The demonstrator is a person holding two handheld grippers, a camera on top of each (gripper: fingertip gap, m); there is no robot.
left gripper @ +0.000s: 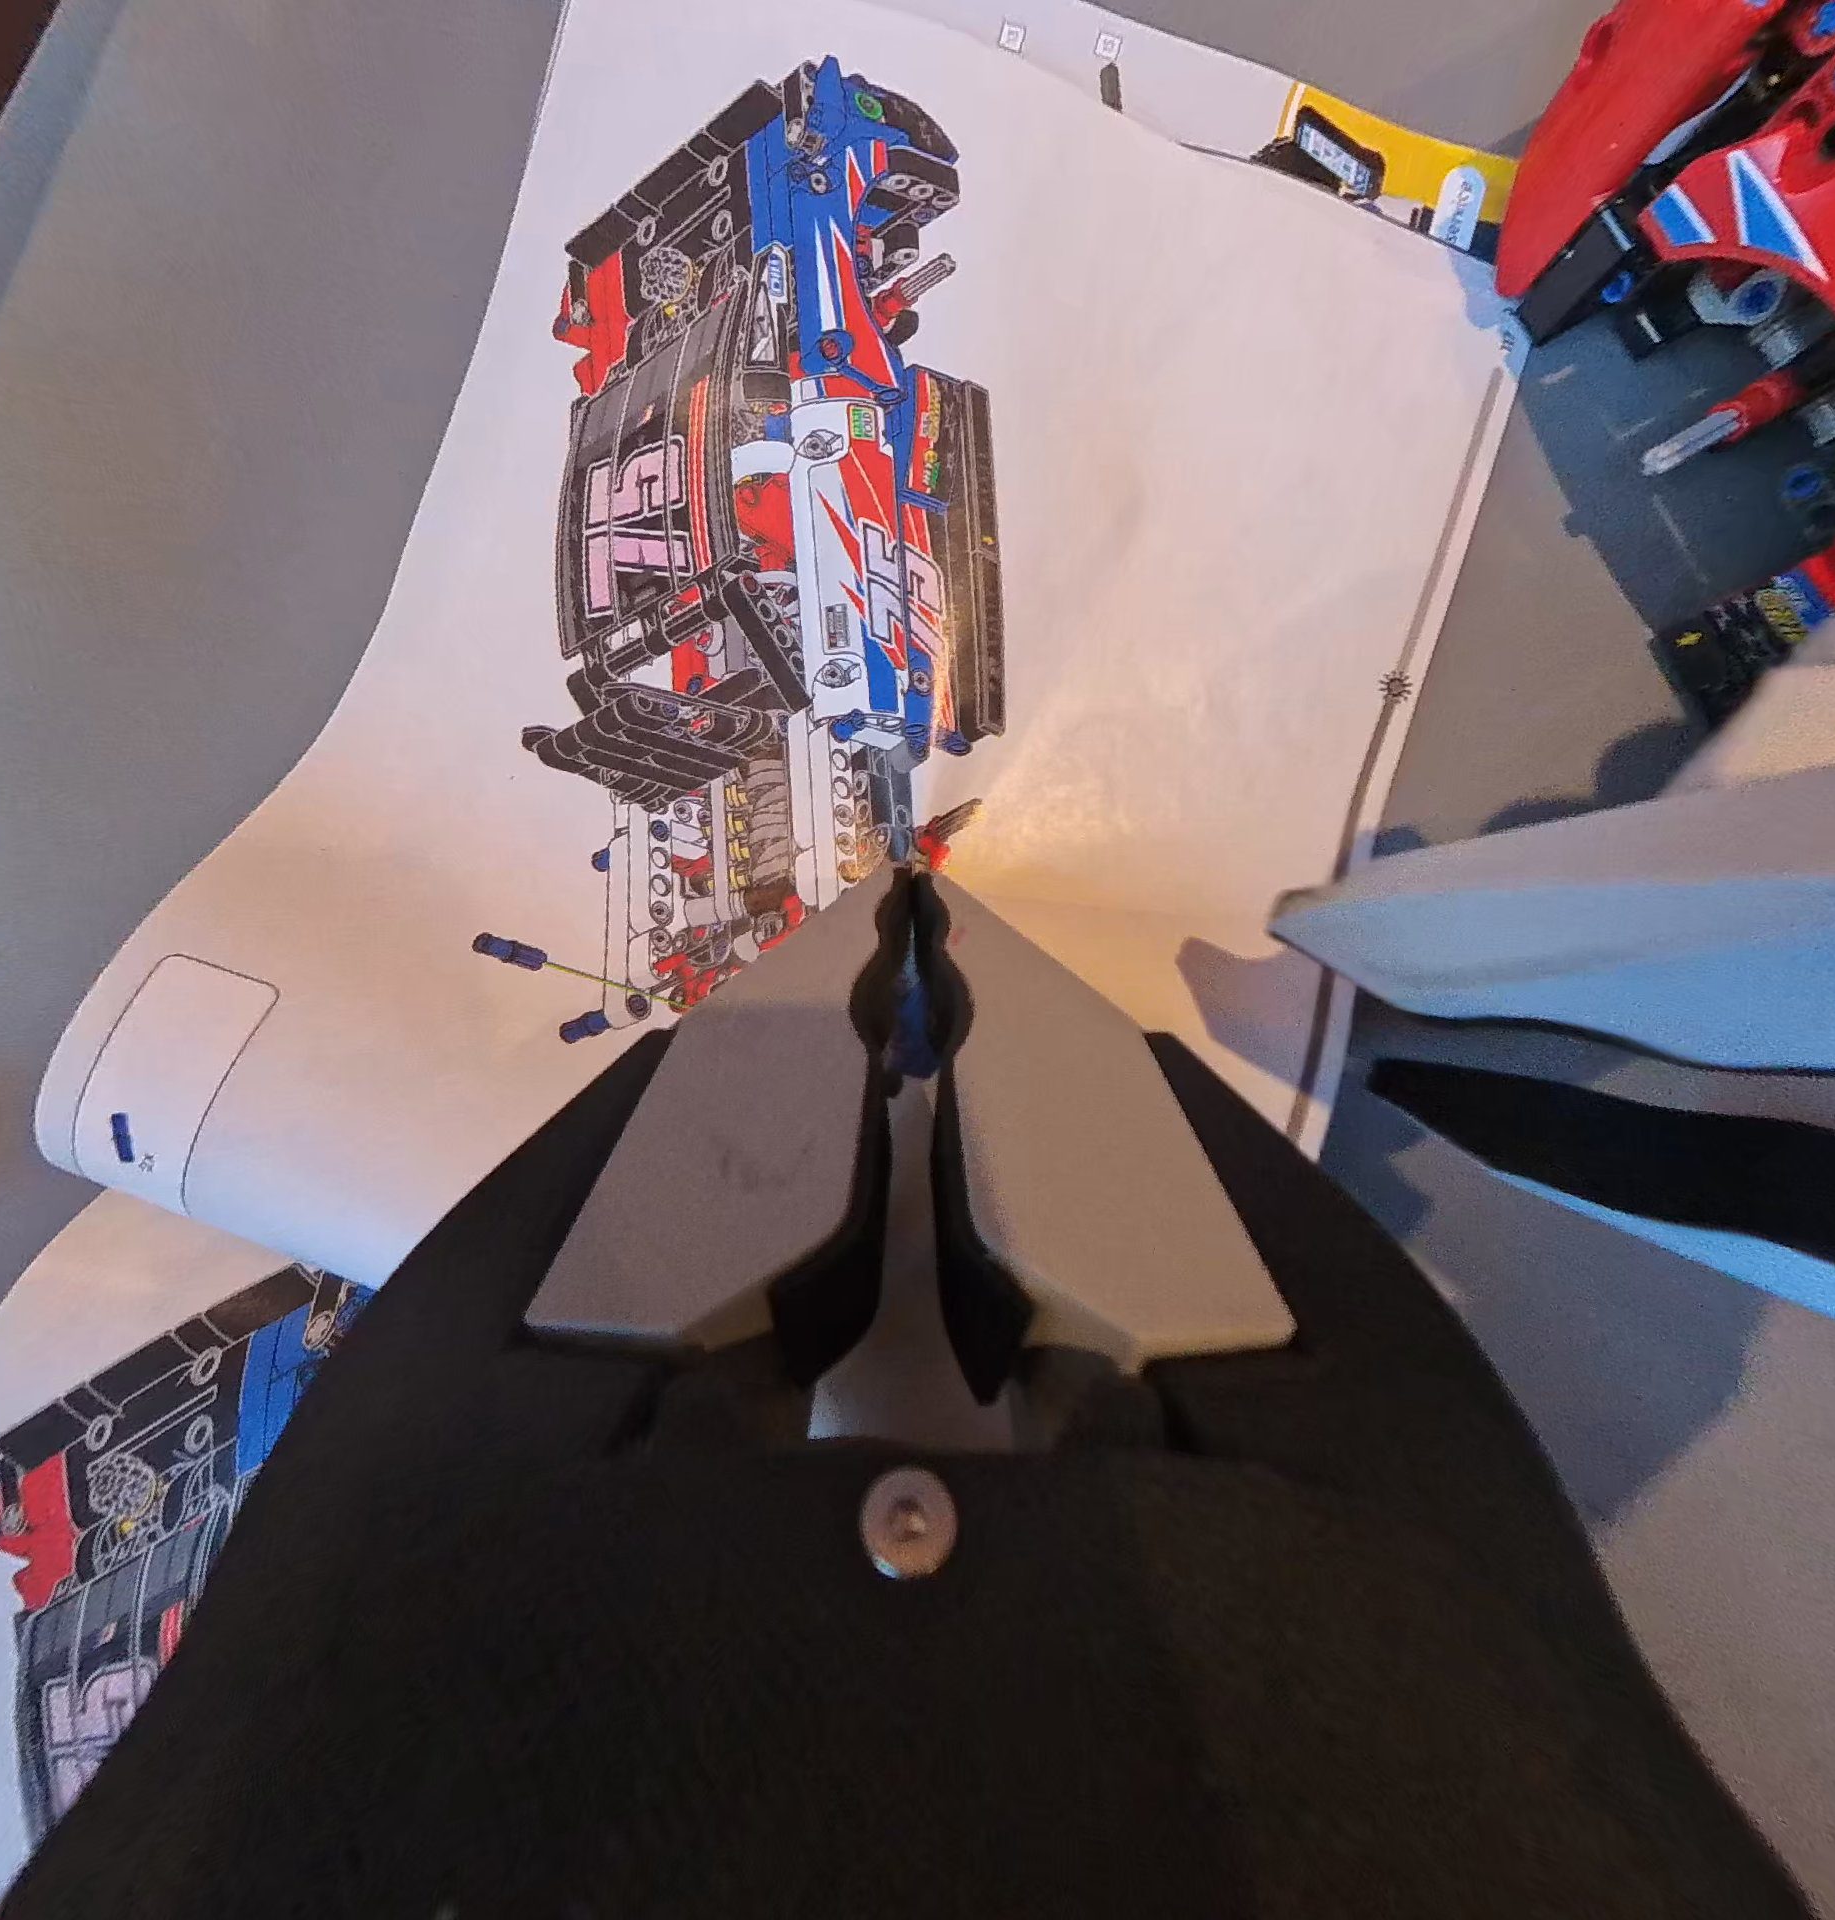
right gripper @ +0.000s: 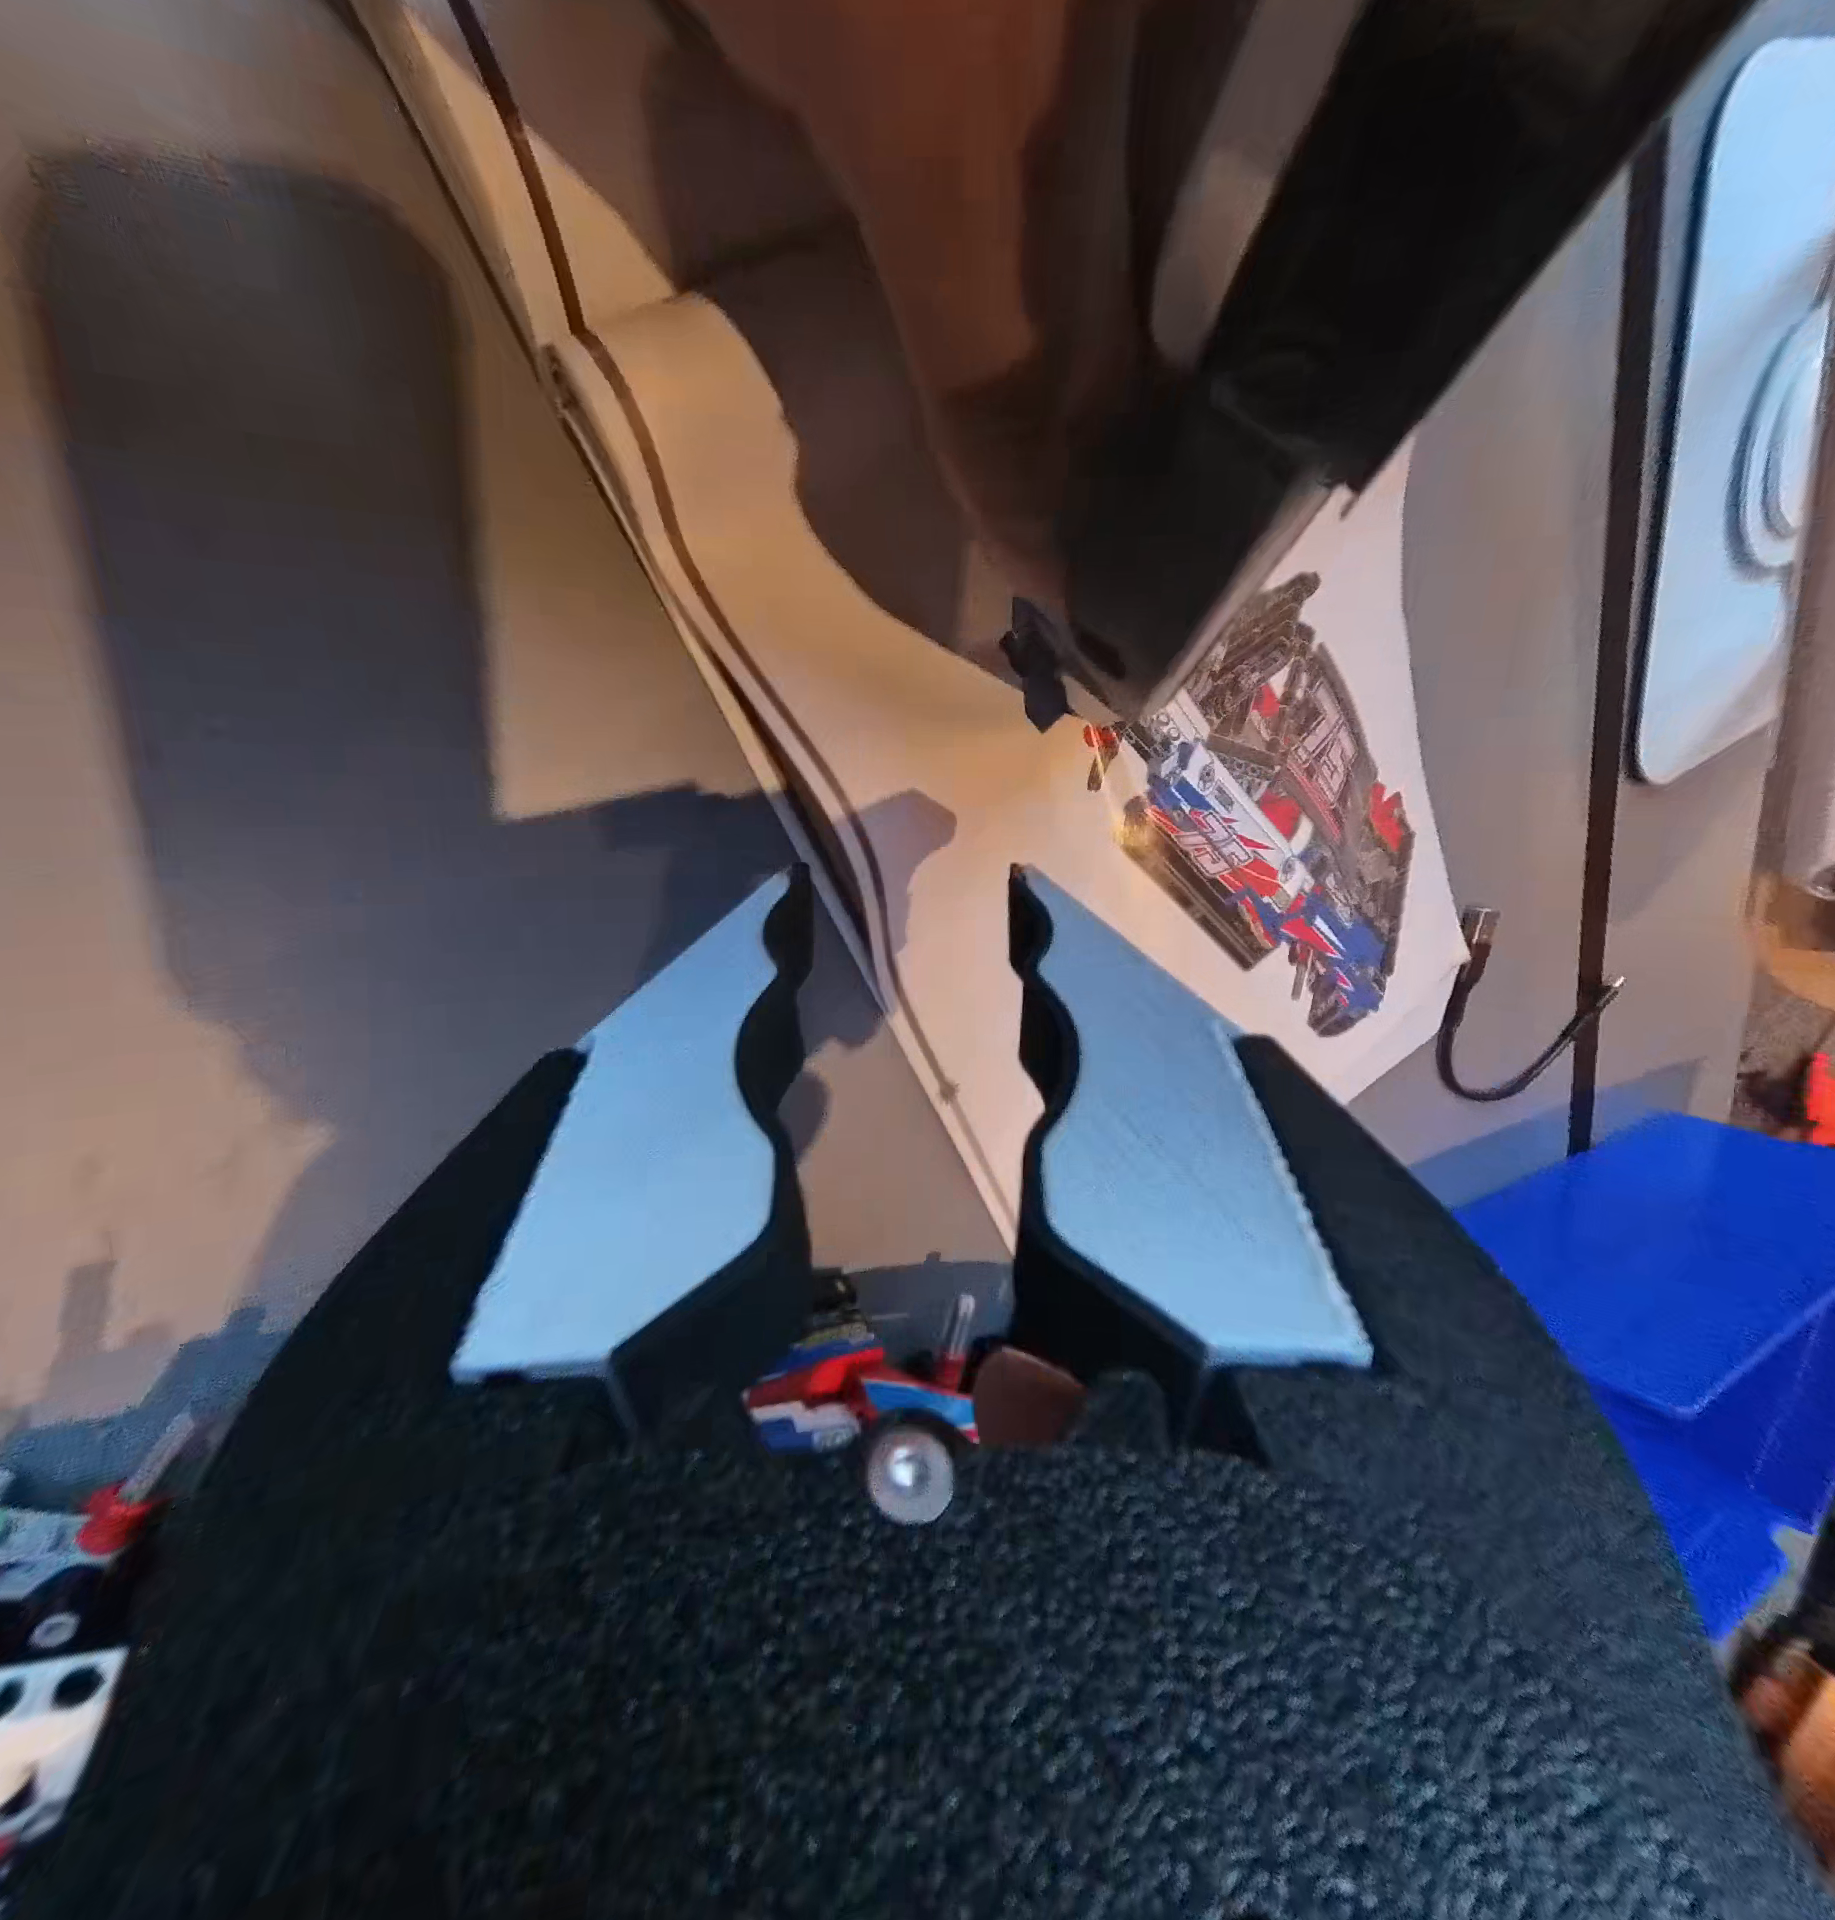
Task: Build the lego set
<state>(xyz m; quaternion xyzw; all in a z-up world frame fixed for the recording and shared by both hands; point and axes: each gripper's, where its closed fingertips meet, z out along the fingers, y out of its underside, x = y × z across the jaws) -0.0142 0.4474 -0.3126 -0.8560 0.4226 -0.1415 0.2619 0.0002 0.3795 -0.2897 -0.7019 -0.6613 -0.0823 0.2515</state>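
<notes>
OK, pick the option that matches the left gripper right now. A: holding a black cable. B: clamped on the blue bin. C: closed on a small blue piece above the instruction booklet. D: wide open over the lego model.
C: in the left wrist view the left gripper has its jaws together with a small blue piece pinched between them, over the instruction booklet.

Printed markings show on the instruction booklet and its pictured truck.
</notes>
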